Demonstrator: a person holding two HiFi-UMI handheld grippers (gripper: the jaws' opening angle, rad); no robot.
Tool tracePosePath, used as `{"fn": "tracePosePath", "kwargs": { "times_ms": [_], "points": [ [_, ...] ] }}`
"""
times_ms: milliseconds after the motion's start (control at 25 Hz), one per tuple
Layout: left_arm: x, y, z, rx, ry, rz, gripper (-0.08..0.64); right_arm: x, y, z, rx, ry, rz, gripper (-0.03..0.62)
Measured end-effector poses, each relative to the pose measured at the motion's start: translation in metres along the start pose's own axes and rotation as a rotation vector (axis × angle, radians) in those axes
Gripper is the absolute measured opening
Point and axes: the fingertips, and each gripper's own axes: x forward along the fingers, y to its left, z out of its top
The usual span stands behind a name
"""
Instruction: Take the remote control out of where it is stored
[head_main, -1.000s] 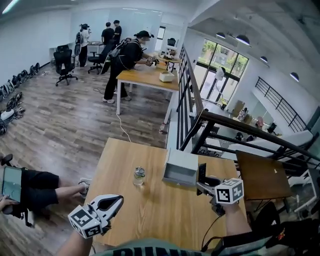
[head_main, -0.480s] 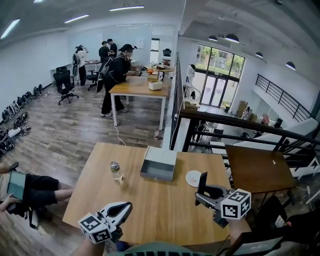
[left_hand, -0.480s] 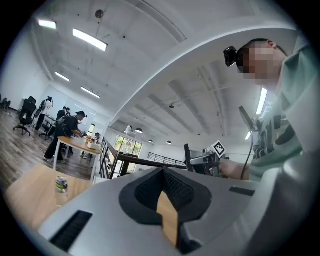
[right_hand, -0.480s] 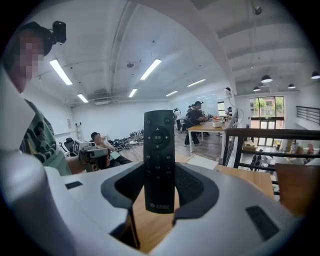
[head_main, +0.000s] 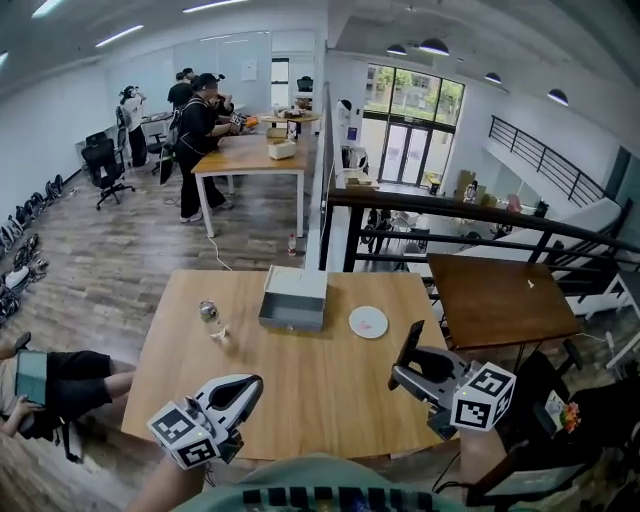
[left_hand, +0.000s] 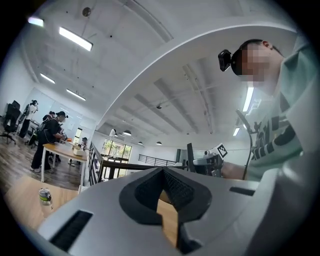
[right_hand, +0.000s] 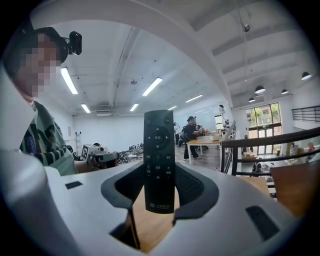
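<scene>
**Head view.** The right claw (head_main: 405, 368) carries the remote control (head_main: 411, 343) upright above the near right of the desk (head_main: 300, 410). It is well apart from the grey drawer (head_main: 293, 300) at the far edge (probably its store), so the removal looks done. The left claw (head_main: 243, 392) hangs unused at near left.

**Left gripper view.** The jaw tips meet, with nothing between them.

**Right gripper view.** The jaws are clamped on the remote's lower half. It is a slim black bar with a ring pad on top, small keys below and a pale logo at the bottom.
</scene>
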Motion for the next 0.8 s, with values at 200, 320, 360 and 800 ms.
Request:
{"fn": "tracePosePath", "kwargs": {
  "times_ms": [200,320,360,800],
  "points": [
    [-0.033,0.018,0.01,0.011,-0.005,-0.03,-0.008,0.008,0.024,0.02,-0.006,-0.051,-0.067,0.186],
    [-0.059,0.031,0.021,0.035,-0.003,-0.057,-0.008,0.013,0.037,0.041,-0.015,-0.09,-0.125,0.186],
    [-0.067,0.037,0.025,0.048,-0.002,-0.062,-0.009,0.014,0.039,0.048,-0.02,-0.1,-0.15,0.186],
    [-0.111,0.11,0.051,0.105,0.017,-0.165,-0.008,0.039,0.034,0.089,-0.063,-0.064,-0.408,0.186]
  ]
}}
